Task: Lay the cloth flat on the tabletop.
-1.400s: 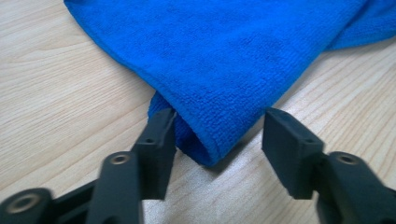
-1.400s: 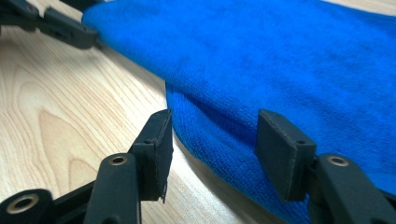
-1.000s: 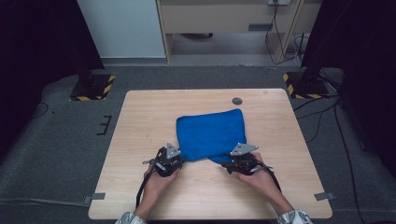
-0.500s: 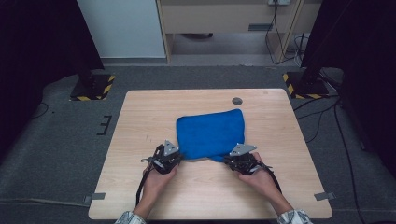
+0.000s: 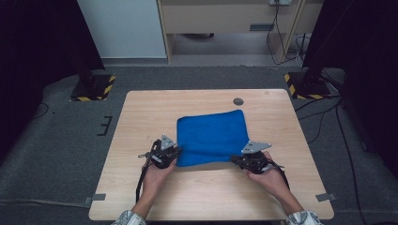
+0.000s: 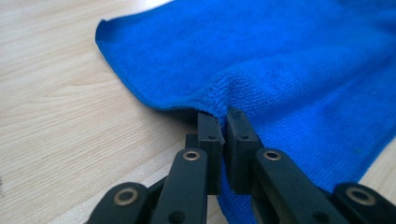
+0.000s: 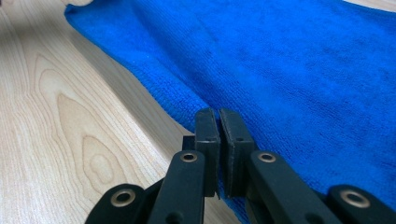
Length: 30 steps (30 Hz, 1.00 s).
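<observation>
A blue cloth (image 5: 212, 137) lies folded flat in the middle of the wooden table (image 5: 141, 112). My left gripper (image 5: 172, 153) holds its near left corner, and my right gripper (image 5: 240, 159) holds its near right corner. In the left gripper view the jaws of that gripper (image 6: 223, 116) are shut on a pinched-up bit of the blue cloth's (image 6: 280, 56) edge. The right gripper view has its gripper (image 7: 218, 116) shut on the hem of the blue cloth (image 7: 289, 60), which stretches away flat over the wood.
A small dark round disc (image 5: 238, 101) sits on the table just beyond the cloth's far right corner. Bare wood lies left, right and in front of the cloth. Stands with yellow-black striped bases (image 5: 94, 89) flank the table on the floor.
Both grippers stay shut on the cloth's near corners. They have shifted slightly, and the near edge now runs straighter between them.
</observation>
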{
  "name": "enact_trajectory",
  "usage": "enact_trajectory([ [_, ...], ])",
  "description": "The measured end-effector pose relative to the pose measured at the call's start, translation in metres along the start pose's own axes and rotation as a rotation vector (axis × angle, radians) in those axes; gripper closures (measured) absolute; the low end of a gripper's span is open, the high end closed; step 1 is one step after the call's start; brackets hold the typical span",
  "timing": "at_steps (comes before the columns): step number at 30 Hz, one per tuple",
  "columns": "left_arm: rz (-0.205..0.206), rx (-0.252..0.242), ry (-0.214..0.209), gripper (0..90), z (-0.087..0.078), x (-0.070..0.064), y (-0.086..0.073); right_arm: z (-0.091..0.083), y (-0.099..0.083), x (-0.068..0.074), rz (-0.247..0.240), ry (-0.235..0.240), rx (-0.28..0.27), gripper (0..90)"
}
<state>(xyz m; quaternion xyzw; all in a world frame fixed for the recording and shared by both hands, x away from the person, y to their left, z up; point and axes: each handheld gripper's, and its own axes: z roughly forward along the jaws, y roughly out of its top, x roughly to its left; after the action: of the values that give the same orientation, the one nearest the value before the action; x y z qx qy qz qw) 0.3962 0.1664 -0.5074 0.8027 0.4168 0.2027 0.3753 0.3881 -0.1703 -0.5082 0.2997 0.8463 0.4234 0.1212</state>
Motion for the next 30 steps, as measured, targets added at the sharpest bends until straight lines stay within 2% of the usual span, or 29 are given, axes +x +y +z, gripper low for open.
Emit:
enact_trajectory([
  [1,0.02,0.023,0.011,85.8,0.002,0.0,-0.001,0.003,-0.001,0.002,-0.009,0.011,0.013,86.5],
  [3,0.024,0.046,0.011,84.7,0.003,0.001,-0.004,0.006,-0.001,0.005,-0.023,0.017,0.029,85.2],
  [5,0.028,0.045,0.014,83.4,0.002,0.001,-0.005,0.007,-0.001,0.007,-0.029,0.02,0.034,83.4],
  [6,0.032,0.041,0.019,78.4,0.0,0.002,-0.007,0.006,-0.001,0.008,-0.018,0.027,0.025,74.5],
  [8,0.029,0.036,0.023,72.9,-0.004,0.003,-0.009,0.002,0.001,0.007,-0.002,0.018,0.007,66.5],
  [9,0.029,0.036,0.023,67.8,-0.004,0.003,-0.009,0.002,0.001,0.007,-0.002,0.018,0.007,66.5],
  [10,0.026,0.031,0.028,67.8,-0.006,0.003,-0.011,-0.001,0.002,0.006,0.007,0.016,-0.008,61.2],
  [12,0.03,0.033,0.041,61.8,-0.01,0.005,-0.015,-0.011,0.003,0.004,0.028,-0.022,-0.043,52.0],
  [13,0.03,0.033,0.041,59.3,-0.01,0.005,-0.015,-0.011,0.003,0.004,0.028,-0.022,-0.043,52.0],
  [14,0.024,0.029,0.047,58.4,-0.015,0.006,-0.018,-0.018,0.002,0.0,0.05,-0.062,-0.053,46.5],
  [16,0.02,0.021,0.064,54.7,-0.019,0.007,-0.019,-0.025,-0.002,-0.003,0.063,-0.103,-0.063,42.8],
  [17,0.02,0.021,0.064,53.8,-0.019,0.007,-0.019,-0.025,-0.002,-0.003,0.063,-0.103,-0.063,42.8],
  [19,0.023,0.017,0.06,53.6,-0.022,0.006,-0.019,-0.038,-0.008,-0.007,0.08,-0.152,-0.06,40.2],
  [21,0.024,0.02,0.056,52.9,-0.022,0.005,-0.019,-0.043,-0.01,-0.008,0.089,-0.16,-0.059,39.7],
  [22,0.039,0.028,0.059,52.2,-0.022,0.002,-0.02,-0.05,-0.015,-0.011,0.104,-0.172,-0.056,37.8],
  [27,0.066,0.044,0.051,49.5,-0.022,-0.004,-0.023,-0.054,-0.025,-0.016,0.128,-0.169,-0.02,35.3],
  [30,0.075,0.068,0.044,49.1,-0.017,-0.006,-0.026,-0.043,-0.032,-0.022,0.155,-0.144,0.035,34.5],
])
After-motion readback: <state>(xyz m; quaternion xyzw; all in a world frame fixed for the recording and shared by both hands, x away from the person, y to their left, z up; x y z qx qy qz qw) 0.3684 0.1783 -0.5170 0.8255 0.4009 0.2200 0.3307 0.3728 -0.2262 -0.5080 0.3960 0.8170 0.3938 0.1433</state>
